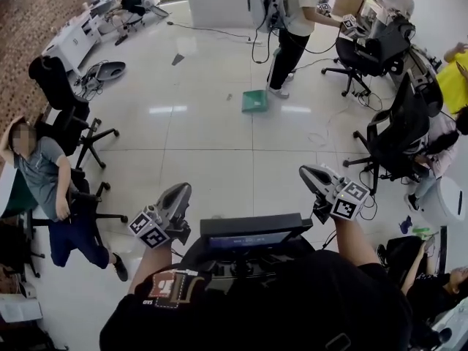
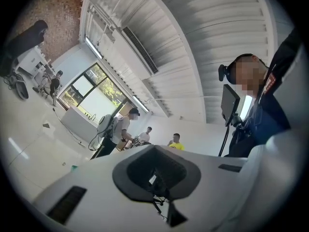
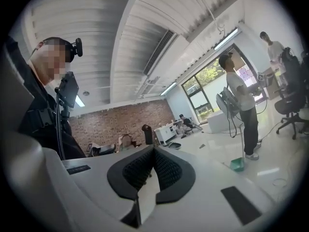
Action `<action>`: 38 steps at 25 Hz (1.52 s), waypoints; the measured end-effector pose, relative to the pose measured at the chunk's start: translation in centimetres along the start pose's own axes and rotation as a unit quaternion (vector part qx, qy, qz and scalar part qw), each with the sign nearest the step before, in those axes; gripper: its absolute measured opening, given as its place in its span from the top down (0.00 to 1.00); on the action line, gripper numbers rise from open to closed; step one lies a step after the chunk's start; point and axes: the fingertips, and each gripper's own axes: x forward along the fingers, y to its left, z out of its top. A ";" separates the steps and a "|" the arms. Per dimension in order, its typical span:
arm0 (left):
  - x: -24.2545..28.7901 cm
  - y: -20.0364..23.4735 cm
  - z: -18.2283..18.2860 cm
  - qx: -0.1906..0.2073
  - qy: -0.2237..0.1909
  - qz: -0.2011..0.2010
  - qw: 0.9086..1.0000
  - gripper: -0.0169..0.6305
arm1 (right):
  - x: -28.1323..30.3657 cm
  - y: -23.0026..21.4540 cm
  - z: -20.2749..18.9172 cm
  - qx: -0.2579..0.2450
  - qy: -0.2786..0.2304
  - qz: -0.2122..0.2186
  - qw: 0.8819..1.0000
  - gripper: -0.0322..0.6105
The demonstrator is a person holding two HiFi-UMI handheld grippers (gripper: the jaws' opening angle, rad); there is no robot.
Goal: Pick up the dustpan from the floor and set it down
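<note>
The green dustpan [image 1: 255, 101] lies on the glossy white floor far ahead of me, by the feet of a standing person [image 1: 292, 28]. It shows small in the right gripper view [image 3: 237, 165] and as a tiny green spot in the left gripper view [image 2: 73, 167]. My left gripper [image 1: 179, 192] is held close to my body, tilted slightly up, jaws together and empty [image 2: 154, 148]. At the same height my right gripper [image 1: 306, 172] points level, and its ribbed pads meet with nothing between them [image 3: 153, 149]. Both are far from the dustpan.
A monitor [image 1: 256, 234] on my chest rig sits between the grippers. A seated person [image 1: 51, 189] and black office chairs [image 1: 66, 101] line the left. More chairs [image 1: 395, 134], cables and people crowd the right. A white counter [image 1: 219, 4] stands at the back.
</note>
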 end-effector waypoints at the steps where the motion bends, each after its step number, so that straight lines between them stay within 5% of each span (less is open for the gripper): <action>1: 0.1 2.6 1.3 0.001 0.001 -0.006 1.000 0.95 | 2.7 -0.5 0.7 -0.004 -0.001 -0.006 1.000 0.92; 6: 0.9 15.5 9.6 0.002 0.033 -0.040 0.999 0.95 | 17.1 -2.7 4.6 -0.003 -0.006 -0.037 0.999 0.92; 11: 6.2 25.9 14.9 0.004 0.050 -0.074 0.996 0.95 | 26.8 -9.5 8.7 -0.003 -0.011 -0.065 0.998 0.92; 20: 23.0 37.1 13.9 -0.009 0.070 -0.084 0.994 0.95 | 33.4 -28.2 11.2 0.021 -0.004 -0.068 0.997 0.92; 24: 35.1 41.4 12.9 0.012 0.072 -0.056 0.996 0.95 | 34.9 -40.0 13.8 0.007 0.009 -0.034 0.999 0.92; 31: 54.7 46.6 11.3 -0.013 0.063 -0.003 0.998 0.95 | 36.9 -57.6 19.8 0.029 0.037 0.027 0.999 0.92; 38: 62.1 53.3 11.4 -0.027 0.079 -0.013 0.996 0.95 | 41.3 -66.3 22.5 0.044 0.025 0.019 0.999 0.92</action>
